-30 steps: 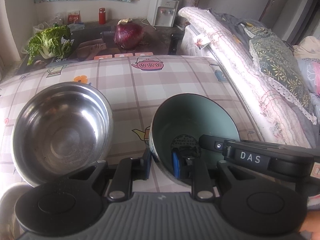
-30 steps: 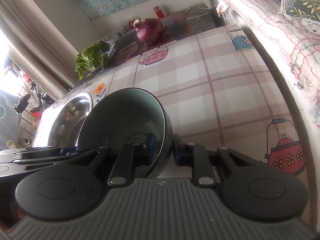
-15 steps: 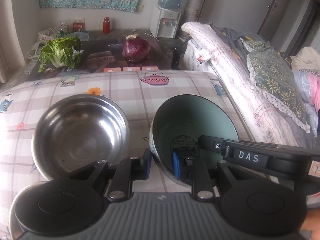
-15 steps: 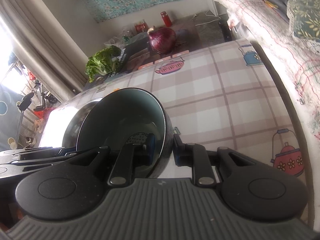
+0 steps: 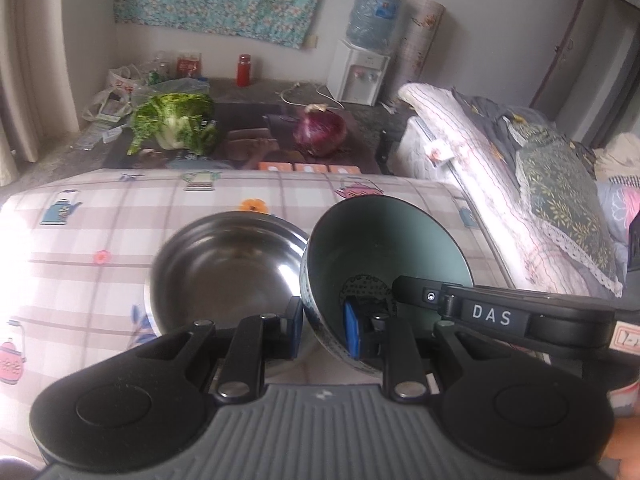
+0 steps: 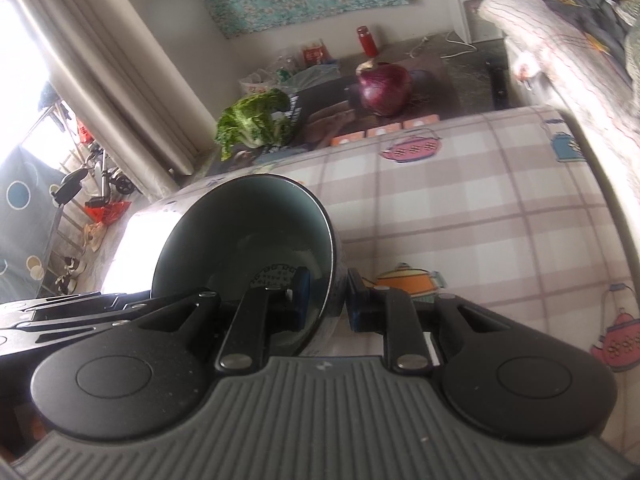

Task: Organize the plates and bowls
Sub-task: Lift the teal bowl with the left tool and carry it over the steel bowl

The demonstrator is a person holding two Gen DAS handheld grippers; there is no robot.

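**Green bowl pinched by both tongs, steel bowl beside it**

Green bowl (image 5: 384,256) sits tilted, off the counter (image 5: 80,264), mouth facing away from both cameras toward the far wall. Left tongs (image 5: 322,330) pinch its near-left rim: one pad outside the wall, blue pad inside. Right tongs (image 6: 326,300) pinch the opposite side of the rim the same way, one finger inside the bowl, one outside. Both pairs are nearly pressed together, wall only between the pads. The right tongs' body crosses the left wrist view at lower right, so the two hands sit close together, one each side of the bowl.

Steel bowl (image 5: 228,268) stands upright on the checked cloth, just left of the green bowl in the left wrist view; rims look near or touching, cannot tell which. In the right wrist view it is hidden behind the green bowl.

Key relation: steel bowl lies to the left of the held bowl, on the left hand's side and lower. Likely next step is nesting one bowl into the other, a judgement only. That would call for a shift left, levelling the tilted bowl, then lowering. Risk: rim clips the steel rim on the way over.

Cabbage (image 5: 176,122) and red onion (image 5: 320,134) lie well beyond, not involved.
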